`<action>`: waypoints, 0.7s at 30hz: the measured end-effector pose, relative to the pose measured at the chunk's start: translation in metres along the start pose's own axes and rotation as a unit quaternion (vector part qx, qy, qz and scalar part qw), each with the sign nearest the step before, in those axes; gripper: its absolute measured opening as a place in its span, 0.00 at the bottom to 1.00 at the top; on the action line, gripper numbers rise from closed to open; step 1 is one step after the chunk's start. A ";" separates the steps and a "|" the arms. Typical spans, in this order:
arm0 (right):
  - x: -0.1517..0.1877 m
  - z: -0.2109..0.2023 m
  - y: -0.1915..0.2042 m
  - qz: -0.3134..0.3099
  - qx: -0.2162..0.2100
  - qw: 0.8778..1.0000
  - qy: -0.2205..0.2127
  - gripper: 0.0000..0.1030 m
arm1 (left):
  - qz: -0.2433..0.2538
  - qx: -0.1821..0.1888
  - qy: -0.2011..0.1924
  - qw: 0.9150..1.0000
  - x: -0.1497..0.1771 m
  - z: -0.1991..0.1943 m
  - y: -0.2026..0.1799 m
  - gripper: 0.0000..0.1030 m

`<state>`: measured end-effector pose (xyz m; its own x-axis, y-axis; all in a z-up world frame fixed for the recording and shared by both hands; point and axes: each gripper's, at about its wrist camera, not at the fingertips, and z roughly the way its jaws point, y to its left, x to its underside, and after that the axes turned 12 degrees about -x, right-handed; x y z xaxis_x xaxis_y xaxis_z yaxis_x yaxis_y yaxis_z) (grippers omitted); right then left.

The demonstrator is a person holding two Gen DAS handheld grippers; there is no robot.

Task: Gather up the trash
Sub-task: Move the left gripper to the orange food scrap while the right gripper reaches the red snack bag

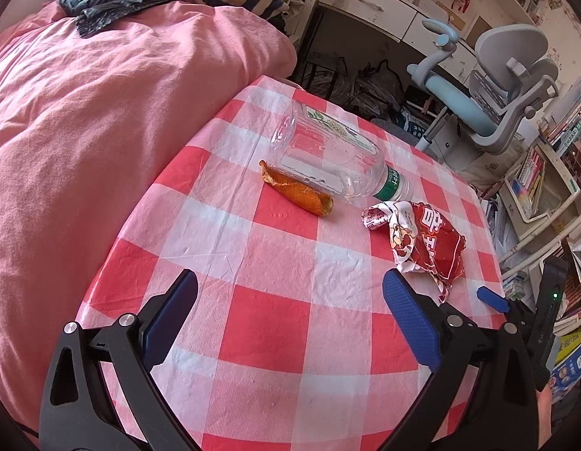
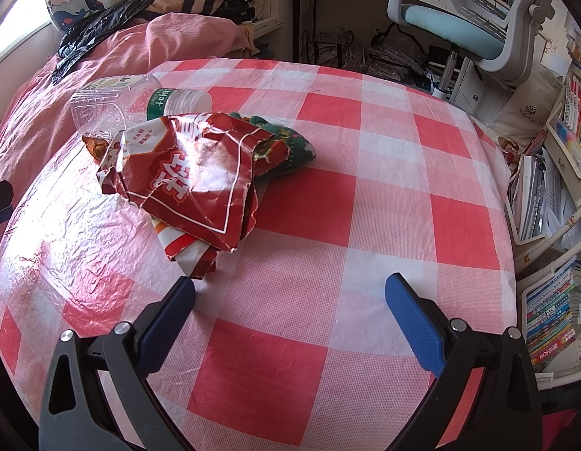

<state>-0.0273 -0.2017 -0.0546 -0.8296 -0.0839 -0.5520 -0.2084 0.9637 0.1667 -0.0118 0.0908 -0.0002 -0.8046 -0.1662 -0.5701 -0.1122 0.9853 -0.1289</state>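
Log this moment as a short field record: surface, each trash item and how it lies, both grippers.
surface: red-and-white checked tablecloth
bottle: clear plastic bottle, on its side, uncapped
peel: orange peel, against the bottle
wrapper: crumpled red snack wrapper, near the bottle's mouth
dark green item: partly hidden behind the wrapper, unclear what it is
left gripper: open, holding nothing
right gripper: open, left fingertip beside the wrapper's lower end

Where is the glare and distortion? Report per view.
Right wrist view: strong sun glare on the glossy red-and-white checked tablecloth at left, sheen on the crumpled red snack wrapper. Left wrist view: even light, no glare. Both: fisheye bends the table edges.
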 end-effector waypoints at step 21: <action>-0.004 -0.013 0.016 -0.038 -0.020 0.998 0.038 0.94 | 0.046 -0.123 -0.003 0.991 -0.053 0.090 -0.042 0.88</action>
<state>-0.0342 -0.1896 -0.0392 -0.8475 -0.1761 -0.5007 -0.2908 0.9432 0.1604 0.0882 0.0547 -0.0371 -0.8142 -0.0755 -0.5757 -0.1790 0.9759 0.1252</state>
